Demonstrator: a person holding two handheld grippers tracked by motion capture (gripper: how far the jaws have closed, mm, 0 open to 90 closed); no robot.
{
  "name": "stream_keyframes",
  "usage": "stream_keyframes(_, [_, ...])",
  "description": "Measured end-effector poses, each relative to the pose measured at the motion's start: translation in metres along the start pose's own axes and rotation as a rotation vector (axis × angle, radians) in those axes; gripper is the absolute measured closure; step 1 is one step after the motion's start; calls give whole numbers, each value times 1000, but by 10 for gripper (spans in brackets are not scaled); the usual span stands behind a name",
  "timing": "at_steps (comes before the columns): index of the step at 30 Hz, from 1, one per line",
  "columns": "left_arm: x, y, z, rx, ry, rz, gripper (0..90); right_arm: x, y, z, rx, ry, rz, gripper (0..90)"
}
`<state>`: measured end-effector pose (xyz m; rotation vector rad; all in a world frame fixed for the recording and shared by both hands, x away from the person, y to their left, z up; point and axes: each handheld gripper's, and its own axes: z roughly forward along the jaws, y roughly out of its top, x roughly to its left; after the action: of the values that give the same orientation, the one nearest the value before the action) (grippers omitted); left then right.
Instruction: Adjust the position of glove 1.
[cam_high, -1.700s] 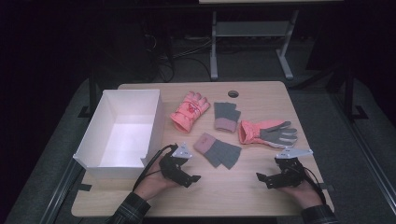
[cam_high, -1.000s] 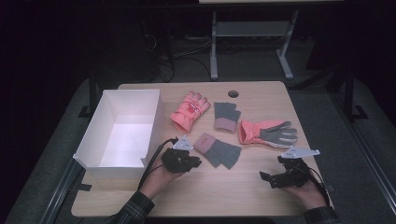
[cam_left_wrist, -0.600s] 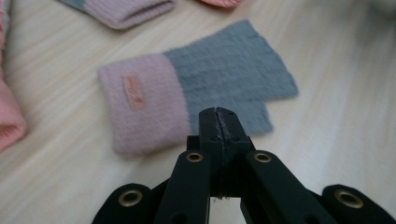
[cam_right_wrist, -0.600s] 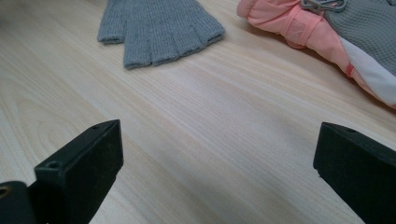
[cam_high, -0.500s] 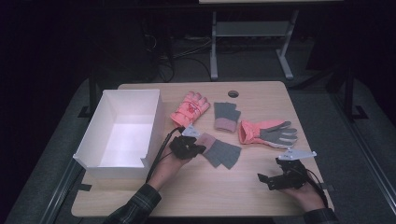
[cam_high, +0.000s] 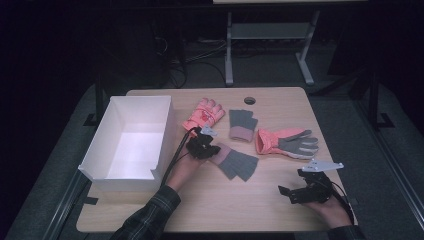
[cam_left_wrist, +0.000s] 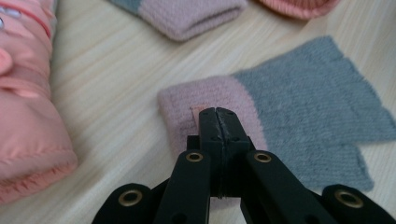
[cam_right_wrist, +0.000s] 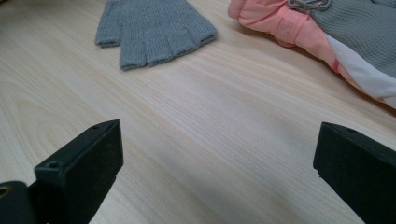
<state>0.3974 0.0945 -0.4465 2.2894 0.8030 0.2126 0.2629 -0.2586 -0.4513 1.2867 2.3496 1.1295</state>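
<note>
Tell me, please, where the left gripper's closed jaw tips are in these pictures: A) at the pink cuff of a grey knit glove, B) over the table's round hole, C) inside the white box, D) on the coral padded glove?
A: in the left gripper view the left gripper has its jaws together at the pink cuff of the grey knit glove.

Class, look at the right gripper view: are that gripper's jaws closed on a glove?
No, the right gripper has its jaws wide apart over bare table, with the grey knit glove lying farther off.

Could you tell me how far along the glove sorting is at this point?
Nothing is done: the white box is empty. In hand: the left gripper, jaws shut, sits over the near knit glove's pink cuff. Left: all four gloves lie on the table; the right gripper waits open.
</note>
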Motion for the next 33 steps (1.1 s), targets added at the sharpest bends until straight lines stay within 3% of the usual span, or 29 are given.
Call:
stream_keyframes(10, [-2, -5, 0, 30, -18, -18, 897, -1, 1, 0, 3, -6, 3, 11])
stream_keyframes(15, [-9, -8, -6, 65, -44, 6, 897, 0, 3, 0, 0, -7, 2, 12])
stream_keyframes(24, [-16, -12, -11, 83, -71, 2, 897, 0, 4, 0, -1, -17, -9, 12])
stream_keyframes(26, [-18, -13, -14, 114, -86, 28, 897, 1, 4, 1, 0, -18, -10, 12])
stream_keyframes(33, [-30, -18, -18, 120, -123, 36, 897, 1, 5, 2, 6, -22, -17, 12])
